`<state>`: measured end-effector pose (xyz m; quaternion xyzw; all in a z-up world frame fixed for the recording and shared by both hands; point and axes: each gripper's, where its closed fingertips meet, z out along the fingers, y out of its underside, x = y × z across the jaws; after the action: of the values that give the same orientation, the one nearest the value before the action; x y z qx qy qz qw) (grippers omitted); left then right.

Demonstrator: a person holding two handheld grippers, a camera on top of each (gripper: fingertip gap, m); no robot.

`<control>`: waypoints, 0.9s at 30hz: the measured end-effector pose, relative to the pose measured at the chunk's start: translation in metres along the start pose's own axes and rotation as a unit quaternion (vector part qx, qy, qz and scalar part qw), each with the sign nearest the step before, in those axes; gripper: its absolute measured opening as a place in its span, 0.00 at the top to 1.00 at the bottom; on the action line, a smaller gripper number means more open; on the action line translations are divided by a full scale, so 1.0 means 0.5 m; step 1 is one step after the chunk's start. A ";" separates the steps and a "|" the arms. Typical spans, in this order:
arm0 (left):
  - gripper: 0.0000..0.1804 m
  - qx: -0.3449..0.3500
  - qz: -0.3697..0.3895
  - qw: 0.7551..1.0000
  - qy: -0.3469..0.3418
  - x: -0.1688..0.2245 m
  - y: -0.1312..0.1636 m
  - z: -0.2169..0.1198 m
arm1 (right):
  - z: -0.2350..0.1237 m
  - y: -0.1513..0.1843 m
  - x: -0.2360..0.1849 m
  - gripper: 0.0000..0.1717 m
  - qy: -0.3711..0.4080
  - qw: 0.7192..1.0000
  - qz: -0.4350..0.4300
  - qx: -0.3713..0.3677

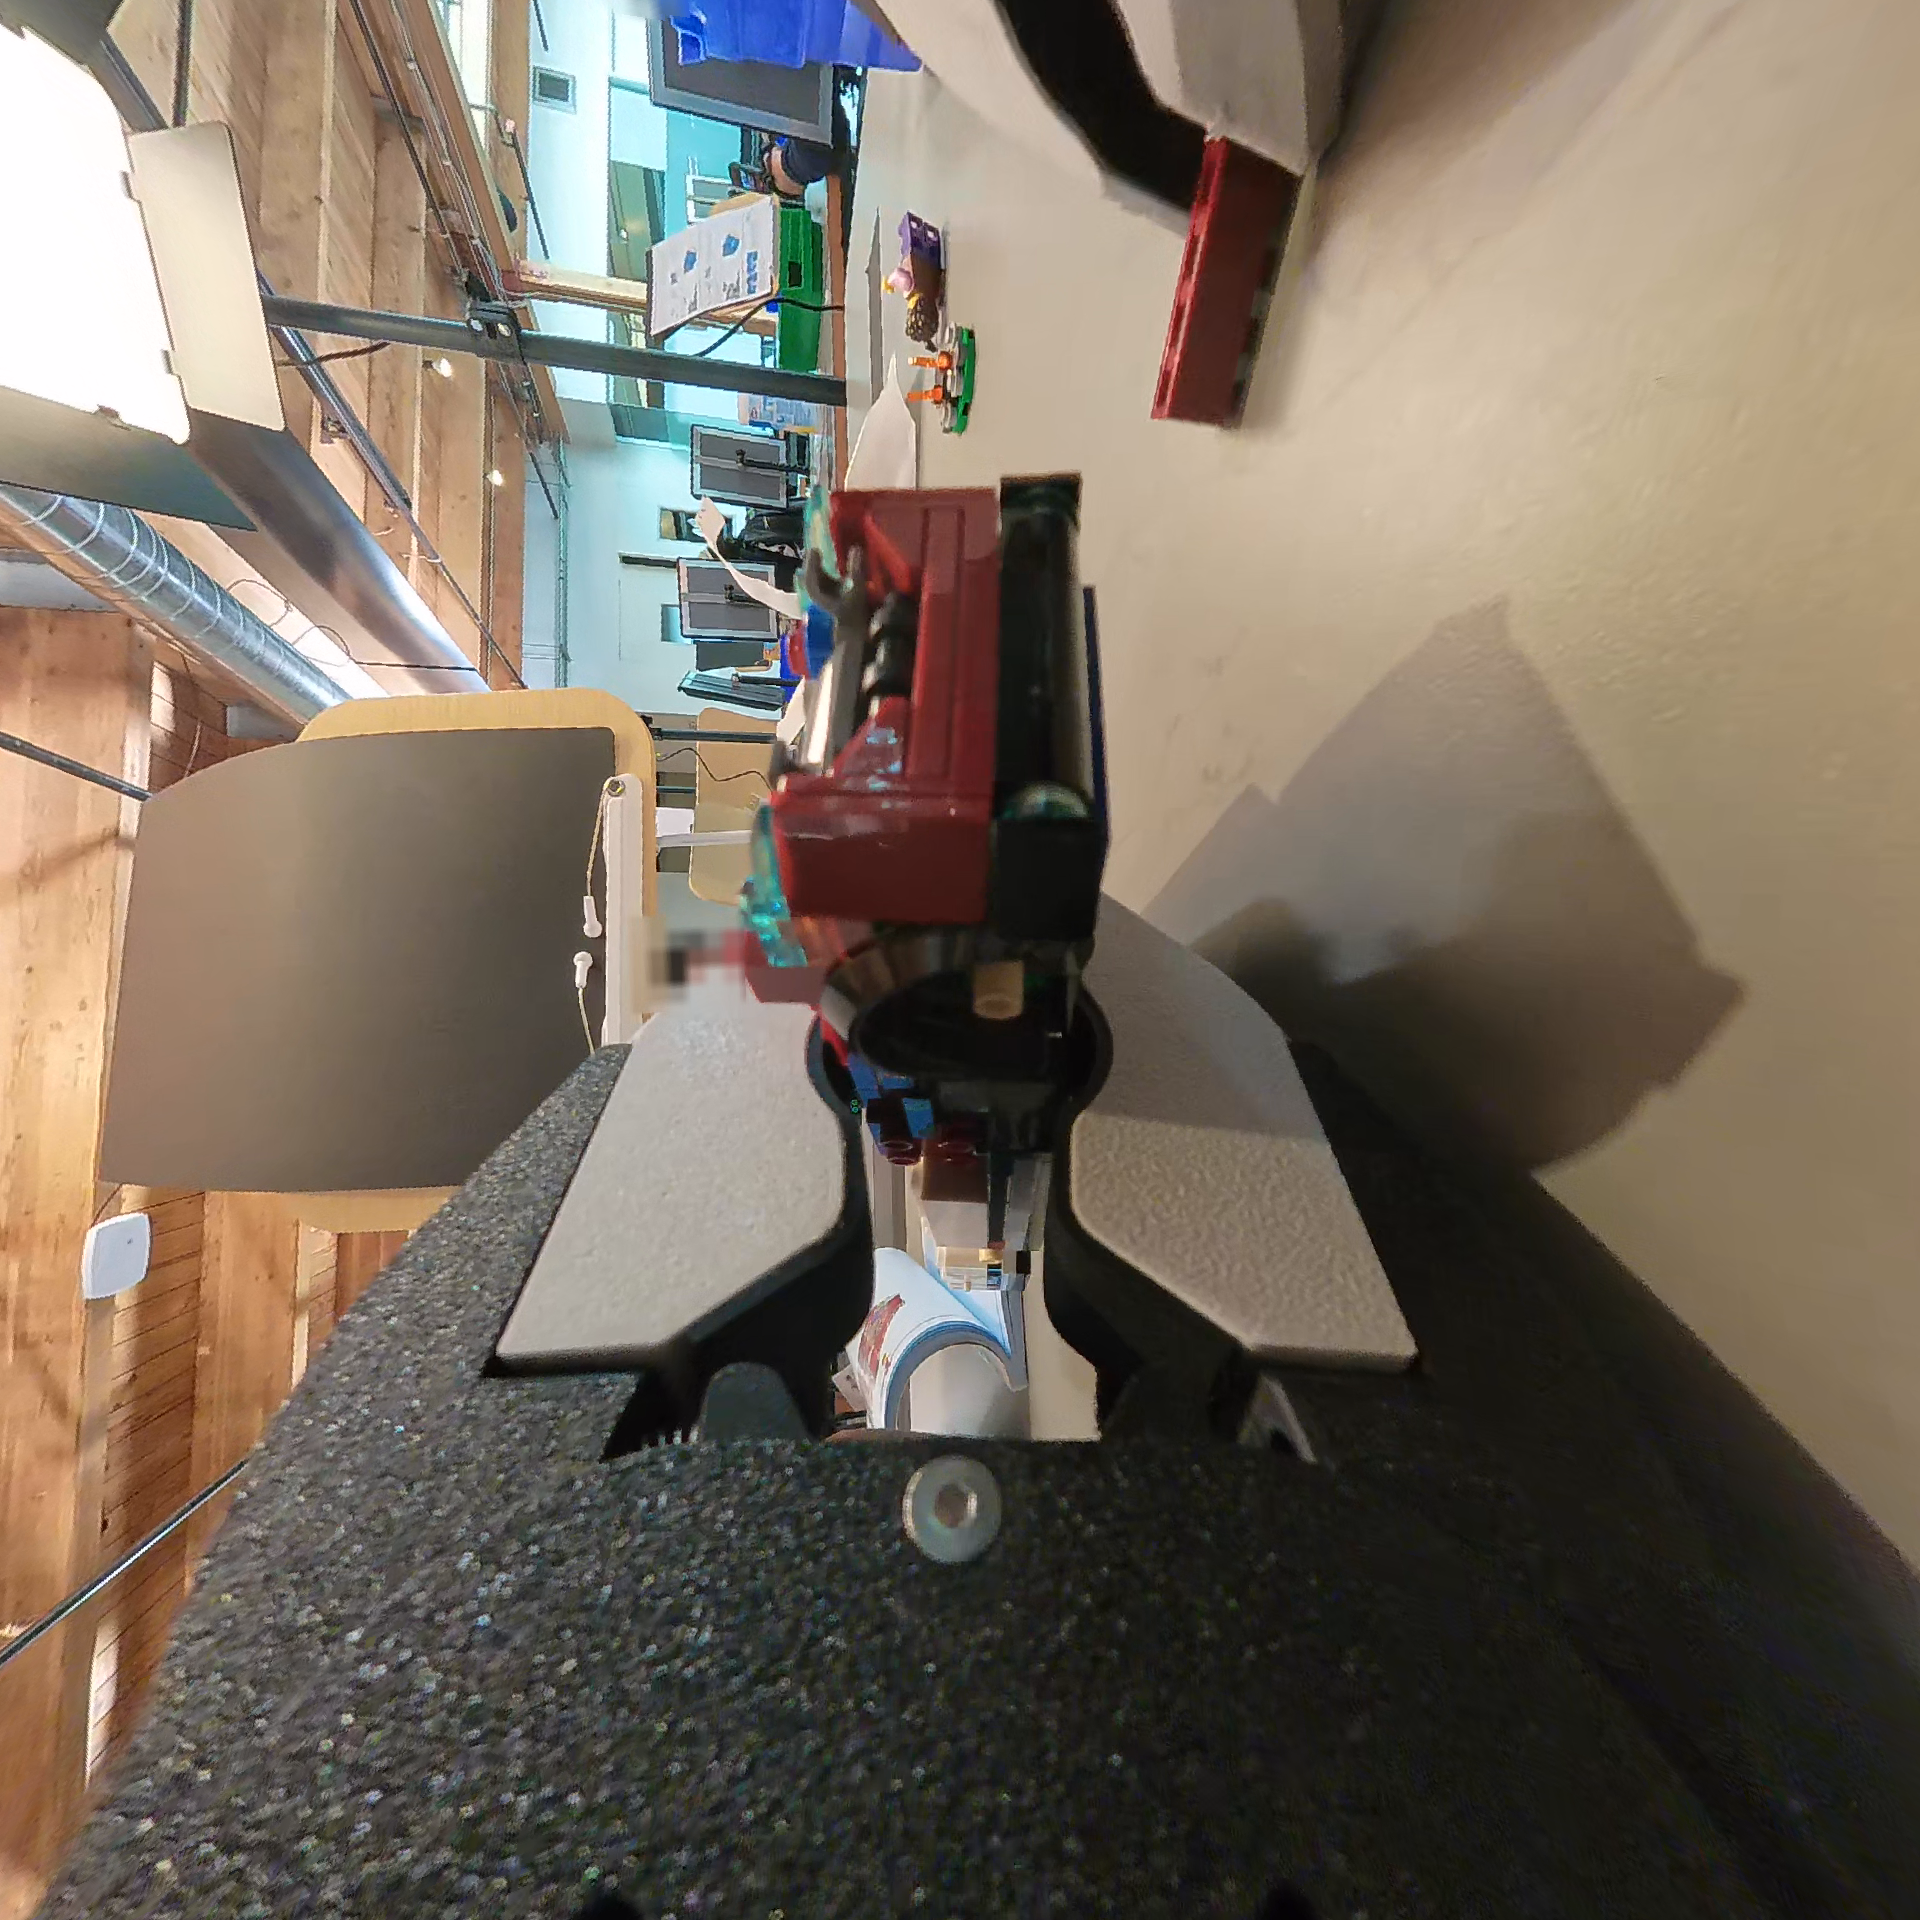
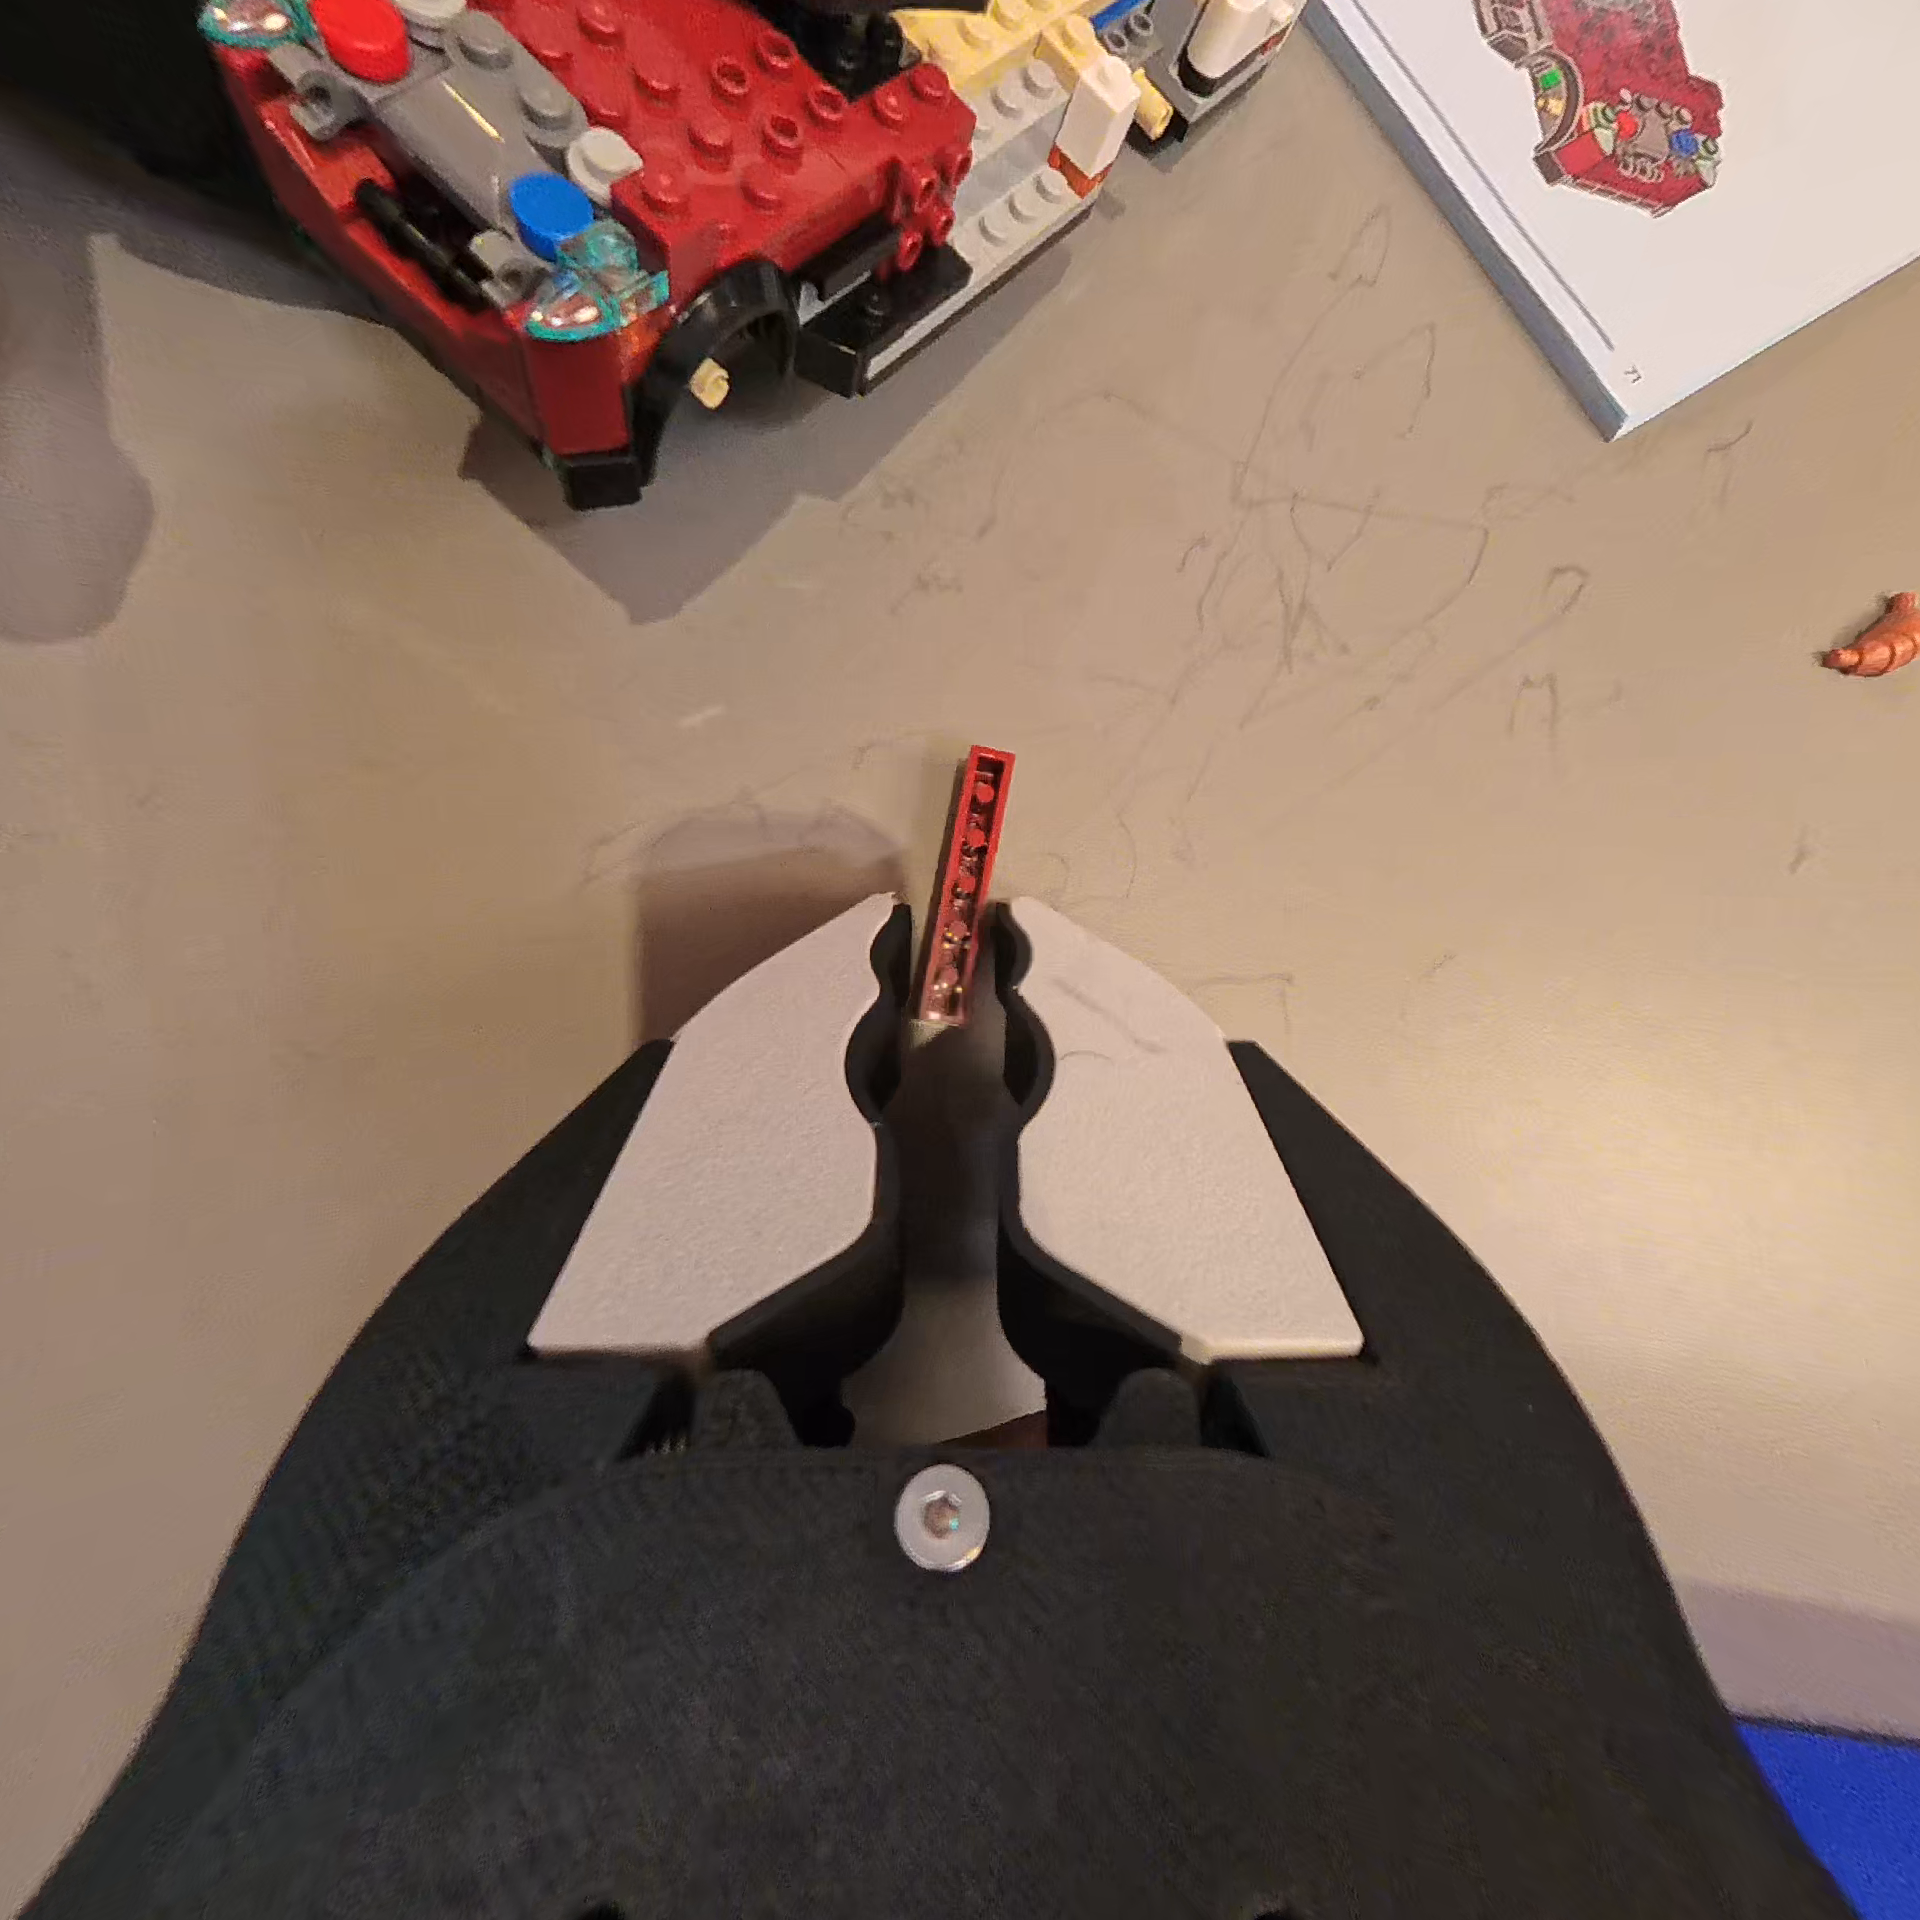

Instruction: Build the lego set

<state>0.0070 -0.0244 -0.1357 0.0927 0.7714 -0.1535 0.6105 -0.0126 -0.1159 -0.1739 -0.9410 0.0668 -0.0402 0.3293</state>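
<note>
My left gripper [image 1: 956,997] is turned on its side and shut on a dark red toy brick car [image 1: 935,748], with its pads against the black wheel-arch end. The car stands on the beige table [image 1: 1455,520]. It also shows in the right wrist view [image 2: 644,208] at the top left, with grey, blue and clear pieces on its bonnet. My right gripper [image 2: 951,914] is shut on a long, narrow dark red brick [image 2: 971,862]. The brick points forward with its hollow underside facing the camera, above the table. The same brick shows in the left wrist view [image 1: 1221,291], held by the right gripper's fingers [image 1: 1195,94].
An open instruction booklet [image 2: 1662,187] lies at the far right. A small brown croissant piece [image 2: 1881,644] lies at the right edge. A minifigure [image 1: 920,281] and a green plate with orange pieces [image 1: 951,379] stand farther off. A chair [image 1: 364,966] stands beyond the table.
</note>
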 end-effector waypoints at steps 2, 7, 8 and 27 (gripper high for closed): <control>0.80 0.002 0.000 1.000 0.001 0.000 -0.001 -0.002 | -0.002 0.000 0.005 0.89 0.007 1.000 0.000 -0.004; 0.80 0.004 0.002 1.000 0.001 0.001 -0.005 -0.002 | -0.012 -0.012 0.011 0.88 0.020 1.000 0.005 0.006; 0.80 0.004 0.001 1.000 0.001 0.001 -0.004 -0.001 | -0.015 -0.013 0.016 0.88 0.027 1.000 0.008 0.007; 0.80 0.006 -0.002 1.000 0.003 0.001 -0.014 -0.007 | -0.012 -0.006 0.008 0.88 0.037 0.999 0.010 0.008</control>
<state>0.0014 -0.0296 -0.1346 0.0953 0.7722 -0.1592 0.6077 -0.0093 -0.1179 -0.1675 -0.9356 0.0878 -0.0718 0.3342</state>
